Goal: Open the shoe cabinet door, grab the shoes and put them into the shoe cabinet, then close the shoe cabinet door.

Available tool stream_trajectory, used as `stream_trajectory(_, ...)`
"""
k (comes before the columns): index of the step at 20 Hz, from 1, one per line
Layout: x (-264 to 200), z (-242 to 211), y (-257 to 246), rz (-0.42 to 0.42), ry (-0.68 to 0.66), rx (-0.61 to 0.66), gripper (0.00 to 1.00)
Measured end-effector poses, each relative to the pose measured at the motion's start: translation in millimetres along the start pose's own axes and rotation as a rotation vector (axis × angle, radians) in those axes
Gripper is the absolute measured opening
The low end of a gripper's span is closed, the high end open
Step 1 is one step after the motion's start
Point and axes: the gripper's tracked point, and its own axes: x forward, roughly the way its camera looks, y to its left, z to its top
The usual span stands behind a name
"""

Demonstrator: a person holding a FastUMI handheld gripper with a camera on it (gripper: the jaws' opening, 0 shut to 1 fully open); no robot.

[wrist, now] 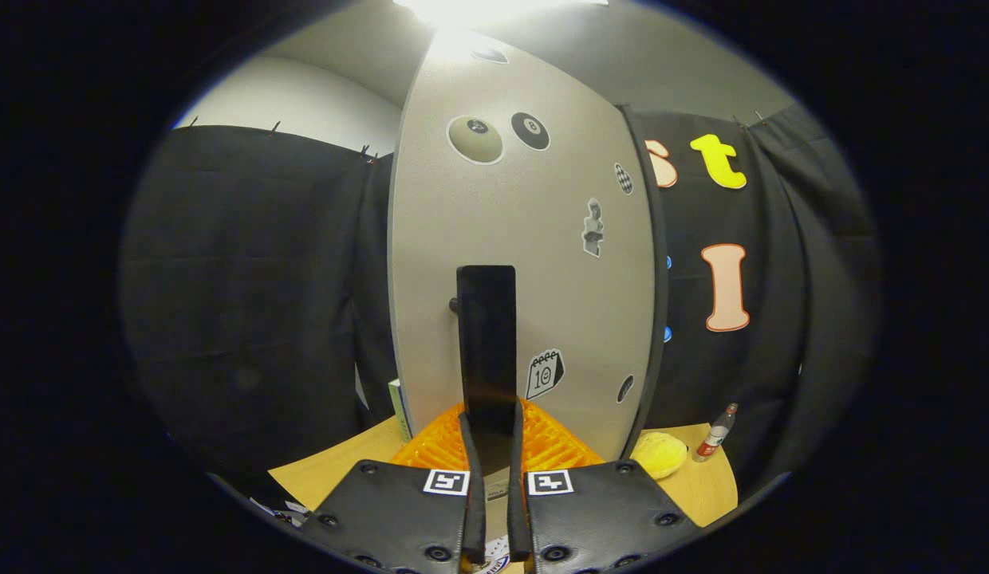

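Note:
The shoe cabinet door point(534, 263) is a tall grey panel with several stickers, standing just ahead of me. A black upright bar handle point(486, 343) sticks out from its lower middle. My gripper point(493, 446) is shut on the lower end of this handle, one black finger point(470, 470) pressing on each side. A yellow, soft, rounded thing point(659, 454), possibly a shoe, lies on the wooden table point(335, 470) to the right of the door's foot. I cannot tell how far the door stands from the cabinet.
An orange ribbed object point(550, 442) lies on the table under the handle, just beyond my fingers. A small bottle with a red label point(716, 434) stands right of the yellow thing. A thin box or book edge point(396, 406) shows at the door's lower left.

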Motion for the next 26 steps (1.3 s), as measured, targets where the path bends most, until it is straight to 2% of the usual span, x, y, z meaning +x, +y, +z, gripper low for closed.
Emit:
stream_trajectory(5, -14.0, -2.2, -12.9, -0.041, 0.013, 0.010, 0.12)
stream_trajectory(9, -20.7, -2.8, -31.2, -0.107, 0.020, 0.005, 0.12)
stream_trajectory(13, -22.6, -3.6, -48.2, -0.188, 0.024, 0.010, 0.11)
stream_trajectory(18, -30.1, -4.6, -80.1, -0.347, 0.027, -0.013, 0.09)
stream_trajectory(21, -37.0, -4.6, -84.8, -0.369, 0.014, 0.065, 0.04)
stream_trajectory(23, -48.0, -5.1, -86.0, -0.370, -0.005, 0.079, 0.13)
stream_trajectory(24, -52.7, -2.9, -85.8, -0.369, -0.021, 0.078, 0.20)
stream_trajectory(26, -67.8, 1.0, -88.6, -0.417, -0.051, 0.055, 0.24)
